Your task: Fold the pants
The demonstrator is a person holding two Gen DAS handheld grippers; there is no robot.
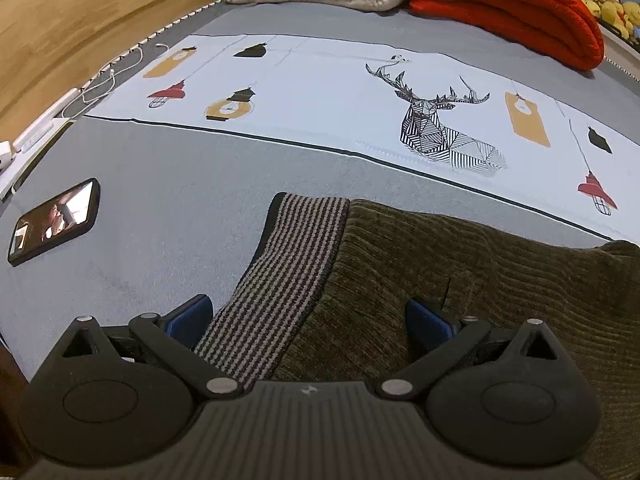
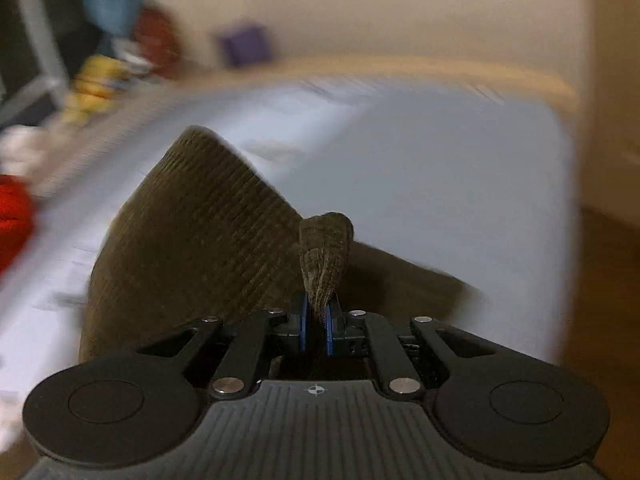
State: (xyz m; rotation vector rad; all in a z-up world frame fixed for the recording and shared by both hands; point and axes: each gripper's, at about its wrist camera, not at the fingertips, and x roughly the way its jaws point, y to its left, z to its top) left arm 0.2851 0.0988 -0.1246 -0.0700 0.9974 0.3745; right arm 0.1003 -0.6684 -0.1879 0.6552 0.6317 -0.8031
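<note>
The right tongs (image 2: 316, 320) pinch a bunched bit of the brown pants (image 2: 192, 240), lifting it so it can fold over. The left tongs (image 1: 308, 320) stand wide over the striped waistband (image 1: 292, 264), holding nothing. The pants lie on the bed (image 1: 160, 200), near a phone (image 1: 54, 220).

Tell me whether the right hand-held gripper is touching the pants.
Touching. The right wrist view shows the right hand-held gripper shut, blue pads pinching a fold of the pants.

Pants (image 1: 460, 280) — ribbed olive corduroy, striped knit waistband (image 1: 288, 280); glossy phone (image 1: 54, 220) on matt bedsheet (image 1: 160, 184).
</note>
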